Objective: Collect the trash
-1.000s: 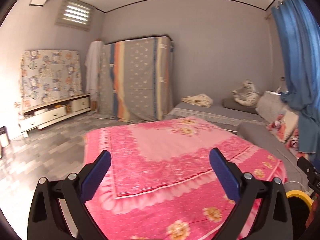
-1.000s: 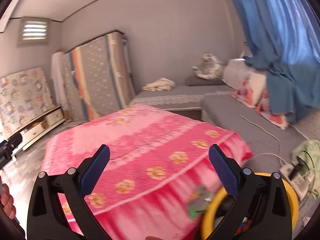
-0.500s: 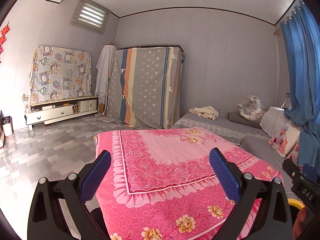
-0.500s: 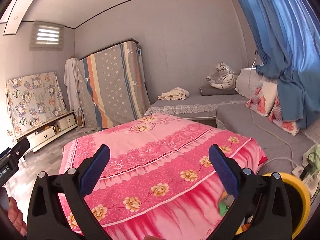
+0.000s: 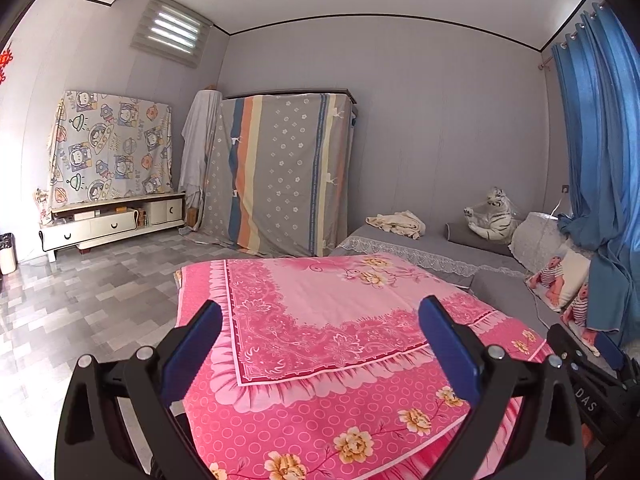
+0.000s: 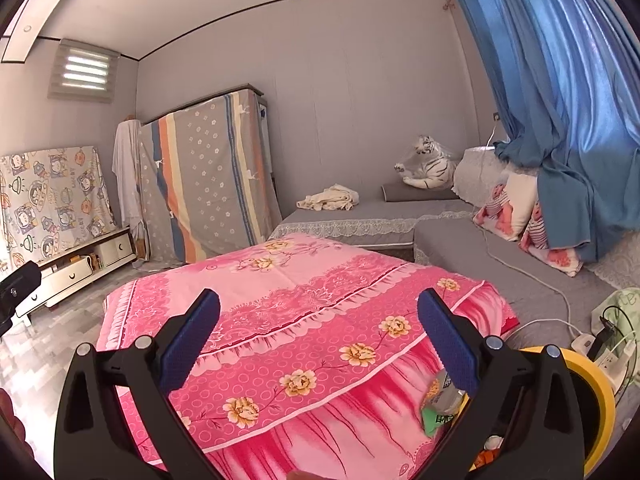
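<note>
A yellow-rimmed bin (image 6: 598, 396) stands at the lower right of the right wrist view, beside the pink table. A green and clear wrapper (image 6: 440, 408) sticks out at its rim, with more scraps below. My right gripper (image 6: 318, 340) is open and holds nothing; its right finger hangs just above the bin. My left gripper (image 5: 320, 344) is open too, held over the near edge of the pink flowered cloth (image 5: 328, 344). No trash shows on the cloth. The other gripper's black body (image 5: 592, 376) shows at the right edge of the left wrist view.
A grey sofa (image 6: 460, 236) with a plush tiger (image 6: 430, 164), a cream cloth (image 6: 330, 198) and printed cushions runs along the right. A white cable and power strip (image 6: 588, 346) lie beside the bin. Blue curtains (image 6: 560, 100), a covered wardrobe (image 5: 288, 168) and a low cabinet (image 5: 112, 224) line the walls.
Both grippers have tilted up and steadied, so more wall and ceiling show. The wrapper at the bin's rim is now sharp instead of blurred. Both jaws stayed open.
</note>
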Tool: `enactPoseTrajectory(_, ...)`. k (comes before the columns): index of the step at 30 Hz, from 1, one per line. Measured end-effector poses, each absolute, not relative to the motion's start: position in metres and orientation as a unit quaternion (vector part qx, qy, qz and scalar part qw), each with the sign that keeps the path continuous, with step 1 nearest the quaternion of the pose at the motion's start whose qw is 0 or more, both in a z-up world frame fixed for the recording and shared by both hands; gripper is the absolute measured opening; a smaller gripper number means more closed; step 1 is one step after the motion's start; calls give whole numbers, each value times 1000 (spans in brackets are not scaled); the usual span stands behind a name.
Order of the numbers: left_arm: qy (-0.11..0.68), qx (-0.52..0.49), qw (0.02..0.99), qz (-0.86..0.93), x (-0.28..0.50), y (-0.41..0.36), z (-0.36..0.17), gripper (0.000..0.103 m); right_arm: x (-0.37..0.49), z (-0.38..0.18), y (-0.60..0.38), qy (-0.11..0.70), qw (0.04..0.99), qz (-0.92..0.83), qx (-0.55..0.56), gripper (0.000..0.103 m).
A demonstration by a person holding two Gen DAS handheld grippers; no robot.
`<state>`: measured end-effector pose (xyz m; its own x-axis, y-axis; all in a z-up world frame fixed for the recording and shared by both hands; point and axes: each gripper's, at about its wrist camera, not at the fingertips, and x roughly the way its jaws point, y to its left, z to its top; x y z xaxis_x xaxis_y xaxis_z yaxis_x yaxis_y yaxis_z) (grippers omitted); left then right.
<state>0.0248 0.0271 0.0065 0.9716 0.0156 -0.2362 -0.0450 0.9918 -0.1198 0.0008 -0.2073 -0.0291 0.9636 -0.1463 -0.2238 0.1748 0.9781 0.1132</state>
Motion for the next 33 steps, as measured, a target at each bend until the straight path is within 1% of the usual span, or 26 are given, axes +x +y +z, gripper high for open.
enactPoseTrajectory(33, 145, -69, 987, -4, 41, 28, 2, 95, 12, -42, -214, 126, 985, -84, 78, 94)
